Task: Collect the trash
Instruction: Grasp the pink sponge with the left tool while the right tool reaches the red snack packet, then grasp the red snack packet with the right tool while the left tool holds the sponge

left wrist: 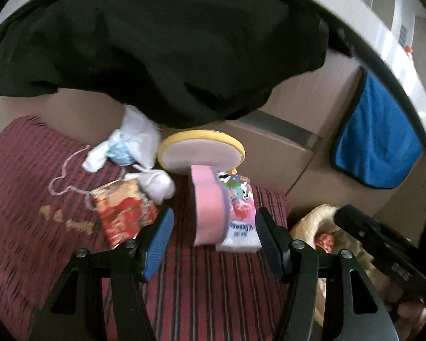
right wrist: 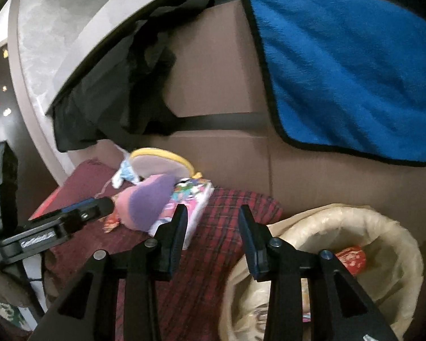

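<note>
My left gripper is open low over a red striped cushion. A pink foam piece and a cartoon-printed tissue pack stand in the gap at its tips; the right pad is close beside the pack, and neither pad presses. Left of it lie a red-gold wrapper, crumpled white tissues and a blue face mask. My right gripper is open and empty, between the cushion's edge and a bag-lined bin. A red wrapper lies in the bin.
A yellow-rimmed round disc leans behind the pink piece. Cardboard boxes wall off the back, with a black cloth and a blue towel draped over them. The left gripper's finger shows at the left of the right wrist view.
</note>
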`<state>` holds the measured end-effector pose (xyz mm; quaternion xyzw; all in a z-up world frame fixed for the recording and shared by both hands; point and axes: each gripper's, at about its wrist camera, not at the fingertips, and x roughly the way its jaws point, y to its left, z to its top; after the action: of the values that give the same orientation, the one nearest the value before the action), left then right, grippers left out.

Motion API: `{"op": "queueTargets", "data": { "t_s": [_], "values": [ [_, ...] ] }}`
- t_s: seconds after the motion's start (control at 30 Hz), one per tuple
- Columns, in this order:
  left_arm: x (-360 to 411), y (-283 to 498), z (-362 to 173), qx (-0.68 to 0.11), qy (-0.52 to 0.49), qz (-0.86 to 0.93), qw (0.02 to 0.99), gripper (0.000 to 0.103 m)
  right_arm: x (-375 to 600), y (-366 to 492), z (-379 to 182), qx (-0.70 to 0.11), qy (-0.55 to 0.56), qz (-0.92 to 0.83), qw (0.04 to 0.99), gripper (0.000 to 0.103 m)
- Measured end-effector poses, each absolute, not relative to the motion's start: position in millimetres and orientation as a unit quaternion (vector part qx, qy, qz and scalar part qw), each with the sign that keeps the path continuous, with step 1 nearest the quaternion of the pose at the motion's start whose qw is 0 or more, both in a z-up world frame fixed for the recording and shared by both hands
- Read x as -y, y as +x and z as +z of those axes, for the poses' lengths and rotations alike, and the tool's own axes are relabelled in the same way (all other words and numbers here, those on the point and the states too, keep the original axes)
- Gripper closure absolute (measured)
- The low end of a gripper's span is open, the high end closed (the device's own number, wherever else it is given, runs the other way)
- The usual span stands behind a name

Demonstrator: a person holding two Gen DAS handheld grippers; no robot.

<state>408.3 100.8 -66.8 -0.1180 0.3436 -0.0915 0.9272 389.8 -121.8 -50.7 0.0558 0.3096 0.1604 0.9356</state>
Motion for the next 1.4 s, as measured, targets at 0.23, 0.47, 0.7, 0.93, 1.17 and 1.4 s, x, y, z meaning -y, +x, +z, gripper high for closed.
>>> {"op": "queueTargets", "data": {
  "t_s": [0.23, 0.47, 0.7, 0.93, 1.17, 1.4],
  "values": [
    [-95, 440, -88, -0.386, -0.111, -0.074, 0.913, 0.072, 139, 393, -54, -0.319, 0.056, 0.140, 0.936, 0.067],
    [-153, 381, -64, -0.362, -0.136, -0.078, 0.919, 0.072, 112, 400, -49, -0.321, 0.029, 0.173, 0.931, 0.067],
    [-238, 316, -40, -0.317, -0.130, 0.001, 0.940, 0.072, 50, 413, -55, -0.337, 0.013, 0.223, 0.915, 0.067],
    [-286, 295, -45, -0.302, -0.156, 0.021, 0.940, 0.072, -36, 426, -77, -0.355, -0.026, 0.267, 0.895, 0.067],
    [-304, 286, -52, -0.300, -0.175, 0.021, 0.937, 0.072, -86, 459, -110, -0.390, -0.075, 0.255, 0.882, 0.067],
    [-319, 287, -59, -0.303, -0.193, 0.027, 0.933, 0.072, -93, 470, -123, -0.420, -0.061, 0.258, 0.868, 0.051]
  ]
}}
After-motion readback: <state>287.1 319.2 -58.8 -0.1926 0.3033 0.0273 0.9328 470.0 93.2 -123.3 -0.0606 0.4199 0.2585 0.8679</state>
